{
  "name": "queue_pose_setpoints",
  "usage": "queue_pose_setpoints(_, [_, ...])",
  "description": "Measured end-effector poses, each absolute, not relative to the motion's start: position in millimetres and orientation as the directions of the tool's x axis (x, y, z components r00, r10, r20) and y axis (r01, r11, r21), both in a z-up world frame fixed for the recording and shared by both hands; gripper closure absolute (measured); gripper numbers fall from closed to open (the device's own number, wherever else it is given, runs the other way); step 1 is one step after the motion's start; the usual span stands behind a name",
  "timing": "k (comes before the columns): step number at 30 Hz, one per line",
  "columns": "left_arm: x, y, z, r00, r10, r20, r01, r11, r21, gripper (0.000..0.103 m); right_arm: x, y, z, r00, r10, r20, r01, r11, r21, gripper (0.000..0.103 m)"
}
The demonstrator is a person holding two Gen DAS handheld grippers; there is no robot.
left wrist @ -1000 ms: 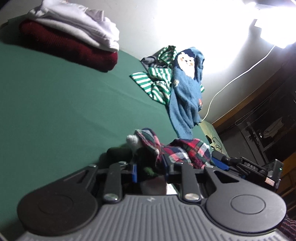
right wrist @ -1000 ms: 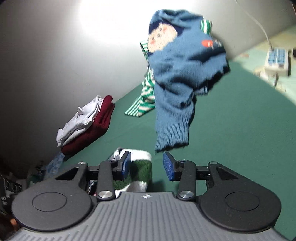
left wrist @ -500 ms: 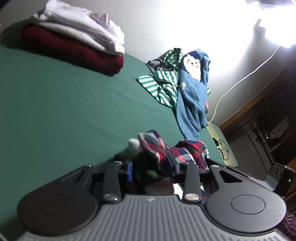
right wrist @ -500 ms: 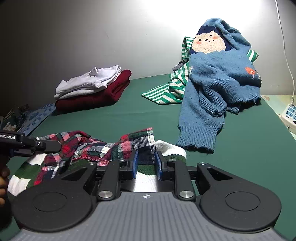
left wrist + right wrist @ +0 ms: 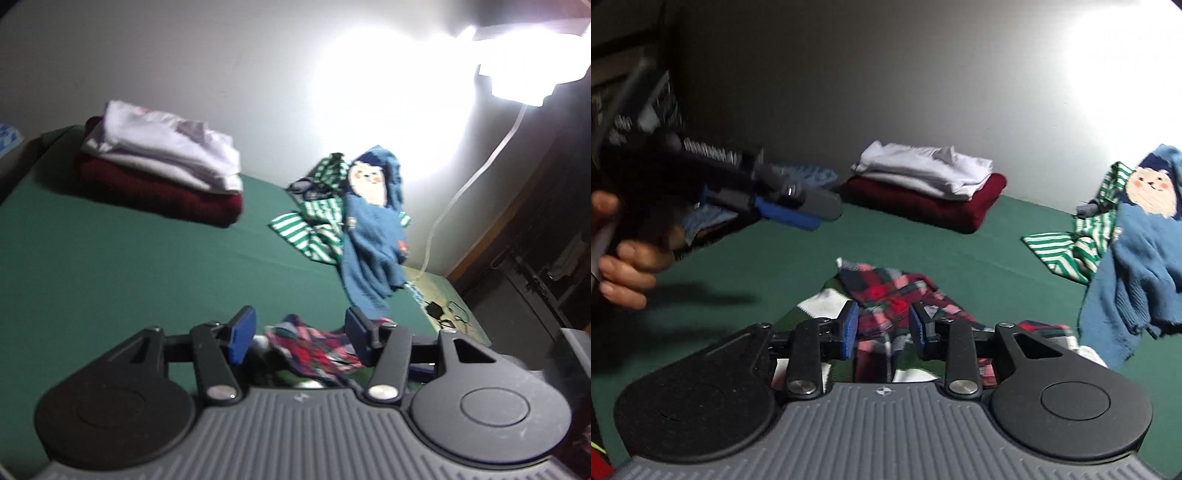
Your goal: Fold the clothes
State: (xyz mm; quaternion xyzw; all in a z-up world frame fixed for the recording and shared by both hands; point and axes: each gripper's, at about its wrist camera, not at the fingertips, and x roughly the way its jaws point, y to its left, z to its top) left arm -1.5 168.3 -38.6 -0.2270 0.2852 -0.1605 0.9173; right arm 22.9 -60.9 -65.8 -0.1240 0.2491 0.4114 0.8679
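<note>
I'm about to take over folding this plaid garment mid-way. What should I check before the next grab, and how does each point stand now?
1. Left claw free of cloth: ok, jaws opening, pads clear of the plaid garment.
2. Right claw free: ok, jaws opening, plaid lies between them, not pinched.
3. Garment lying flat: not ok, it is bunched.
4. Room on the green table to spread it: ok.
5. Blue sweater clear of the plaid: cannot tell, its hem hangs close.
6. Folded stack out of the way: ok.
</note>
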Motion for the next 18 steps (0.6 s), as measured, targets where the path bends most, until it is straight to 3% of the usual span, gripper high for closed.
queue_pose_setpoints(4, [-18.3, 142.0, -38.5, 0.741, -0.477, -0.472, 0.236, 0.844, -0.482, 0.042, 26.3, -40.1, -85.2, 0.585, 0.57, -0.577, -0.751, 0.65, -0.118, 0.094])
queue_pose_setpoints(5, [-21.1, 135.7, -42.3, 0.723, -0.494, -0.483, 0.249, 0.838, -0.485, 0.042, 31.1, -47.3, -84.3, 0.585, 0.574, -0.573, -0.739, 0.669, -0.084, 0.098])
queue_pose_setpoints(12, [-16.8, 93.1, -87.9, 0.634, -0.479, -0.607, 0.293, 0.875, -0.385, 0.039, 47.4, -88.2, -82.2, 0.641, 0.524, -0.561, -0.64, 0.768, -0.014, 0.098])
queue_pose_setpoints(15, [-11.2, 100.9, -99.7, 0.627, -0.496, -0.601, 0.282, 0.863, -0.418, 0.036, 47.3, -88.6, -99.4, 0.614, 0.513, -0.6, -0.656, 0.754, -0.025, 0.097])
queue_pose_setpoints(18, [-8.7, 103.5, -92.5, 0.613, -0.499, -0.612, 0.291, 0.863, -0.413, 0.037, 41.2, -91.7, -97.0, 0.628, 0.521, -0.578, -0.663, 0.747, -0.046, 0.096])
